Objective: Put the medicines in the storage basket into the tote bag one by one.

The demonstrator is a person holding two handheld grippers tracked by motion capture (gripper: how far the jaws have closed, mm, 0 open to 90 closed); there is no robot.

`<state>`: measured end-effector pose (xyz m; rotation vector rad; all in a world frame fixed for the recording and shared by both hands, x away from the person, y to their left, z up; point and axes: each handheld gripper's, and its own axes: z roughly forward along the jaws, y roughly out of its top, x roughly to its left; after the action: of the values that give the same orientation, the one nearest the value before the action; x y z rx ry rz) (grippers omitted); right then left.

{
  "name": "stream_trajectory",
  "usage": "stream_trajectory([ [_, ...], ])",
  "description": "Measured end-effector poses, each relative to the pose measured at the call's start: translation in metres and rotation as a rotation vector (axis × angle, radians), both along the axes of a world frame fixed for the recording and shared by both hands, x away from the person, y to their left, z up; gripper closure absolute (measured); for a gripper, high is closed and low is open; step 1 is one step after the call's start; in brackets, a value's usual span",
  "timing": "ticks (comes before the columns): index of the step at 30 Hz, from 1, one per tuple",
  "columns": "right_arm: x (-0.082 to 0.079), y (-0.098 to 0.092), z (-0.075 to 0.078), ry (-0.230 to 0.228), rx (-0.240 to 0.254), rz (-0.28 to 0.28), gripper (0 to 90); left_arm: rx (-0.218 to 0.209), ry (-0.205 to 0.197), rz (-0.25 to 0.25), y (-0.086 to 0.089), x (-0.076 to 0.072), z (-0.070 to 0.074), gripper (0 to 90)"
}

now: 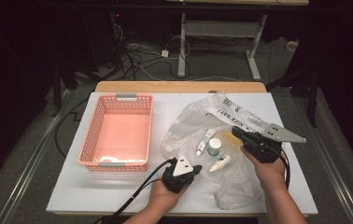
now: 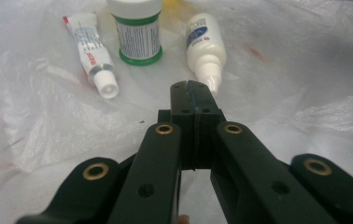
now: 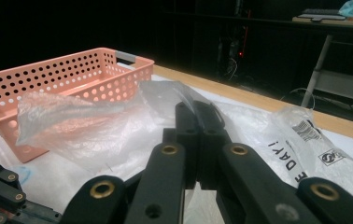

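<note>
Pinching what looks like a fold of the plastic bag point(image 3: 118, 126), the right gripper point(image 1: 243, 134) lifts its mouth, probably exposing the contents. The left gripper point(image 2: 194, 91), clenched on nothing, points at the dropper bottle point(image 2: 203, 46) at twelve o'clock; the basket point(image 1: 117, 98) waits at ten o'clock.

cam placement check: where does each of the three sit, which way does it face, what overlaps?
High view: above the table's near edge, looking forward and down; both forearms, left gripper, right gripper.
Left gripper view: rides the left gripper, faces tube, jar, dropper bottle; shut jaws.
Right gripper view: rides the right gripper, faces pink basket; jaws pinch plastic bag.
Shared: the bag.
</note>
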<state>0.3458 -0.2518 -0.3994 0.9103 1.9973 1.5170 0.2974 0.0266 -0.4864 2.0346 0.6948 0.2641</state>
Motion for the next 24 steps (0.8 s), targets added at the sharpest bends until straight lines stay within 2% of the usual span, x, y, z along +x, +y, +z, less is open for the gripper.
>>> stream_trajectory([
  [5, -0.001, 0.001, 0.001, -0.013, 0.0, -0.001, 90.0, -0.033, -0.031, 0.011, 0.002, -0.002, 0.003, 88.7],
  [10, 0.001, 0.002, -0.001, -0.005, 0.0, -0.007, 90.0, -0.074, -0.064, 0.021, 0.006, -0.003, 0.014, 88.7],
  [13, 0.002, 0.003, -0.002, -0.005, -0.003, -0.014, 90.0, -0.083, -0.09, 0.029, 0.01, -0.002, 0.021, 88.7],
  [16, 0.003, 0.003, -0.003, -0.008, -0.002, -0.018, 90.0, -0.065, -0.093, 0.031, 0.01, -0.004, 0.02, 88.6],
  [19, 0.002, 0.002, -0.005, -0.003, -0.008, -0.018, 90.0, -0.035, -0.061, 0.011, 0.008, -0.005, 0.013, 88.1],
  [20, 0.002, 0.002, -0.005, -0.003, -0.011, -0.015, 90.0, -0.012, -0.03, -0.007, 0.007, -0.004, 0.01, 83.4],
  [21, 0.001, 0.002, -0.005, -0.002, -0.01, -0.014, 90.0, 0.015, -0.015, 0.004, 0.007, -0.004, 0.008, 65.7],
  [23, 0.0, 0.002, -0.004, -0.004, -0.01, -0.014, 90.0, 0.051, -0.009, 0.041, 0.008, -0.003, 0.004, 44.6],
  [24, -0.001, 0.002, -0.004, -0.006, -0.013, -0.013, 90.0, 0.096, 0.032, 0.053, 0.006, 0.001, 0.001, 29.6],
])
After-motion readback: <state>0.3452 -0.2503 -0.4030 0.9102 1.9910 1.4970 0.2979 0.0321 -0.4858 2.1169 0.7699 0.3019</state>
